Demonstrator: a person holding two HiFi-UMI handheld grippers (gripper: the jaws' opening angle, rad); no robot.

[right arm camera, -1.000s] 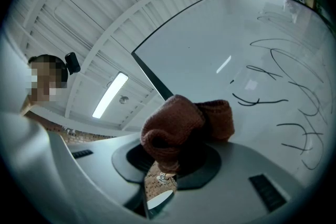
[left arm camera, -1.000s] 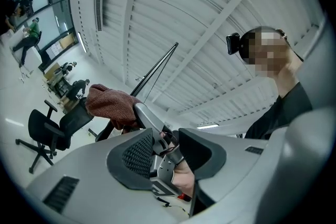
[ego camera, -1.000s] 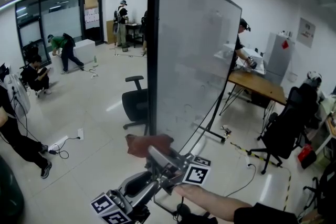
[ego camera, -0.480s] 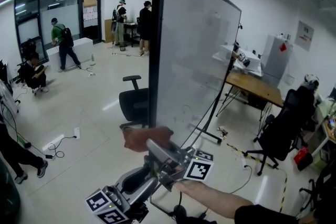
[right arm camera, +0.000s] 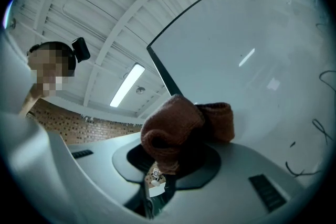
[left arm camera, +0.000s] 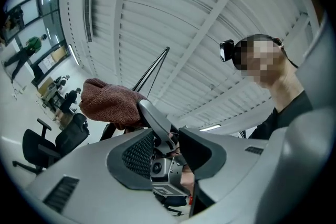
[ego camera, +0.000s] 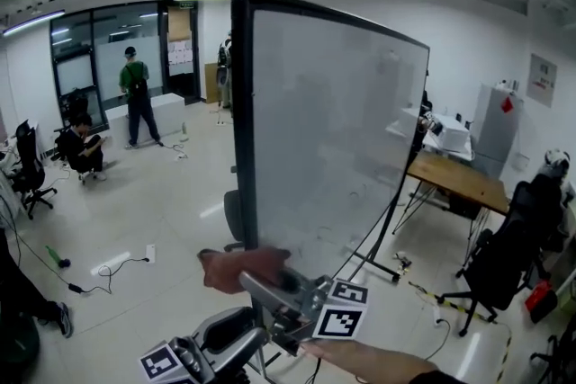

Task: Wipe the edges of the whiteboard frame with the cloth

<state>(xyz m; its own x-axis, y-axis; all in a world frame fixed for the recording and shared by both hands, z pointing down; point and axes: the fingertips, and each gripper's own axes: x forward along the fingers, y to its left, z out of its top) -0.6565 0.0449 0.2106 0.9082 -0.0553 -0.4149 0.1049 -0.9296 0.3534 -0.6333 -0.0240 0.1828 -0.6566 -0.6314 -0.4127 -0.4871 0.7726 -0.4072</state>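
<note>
Head view: a tall upright whiteboard (ego camera: 333, 130), long axis vertical, has a thin black frame (ego camera: 241, 121), with a crumpled reddish-brown cloth (ego camera: 236, 268) at its lower left edge. Left gripper view: the left gripper (left arm camera: 170, 147) has its grey jaws parted, gripping nothing. Right gripper view: the right gripper (right arm camera: 167, 168) is clenched on the nubby, bunched cloth.

Bunched cloth (ego camera: 241, 268) at the whiteboard frame (ego camera: 241, 121).
The reddish-brown knitted cloth is folded into a thick wad and sits against the lower part of the thin black frame's near vertical edge. The frame stands upright around a pale board.
</note>
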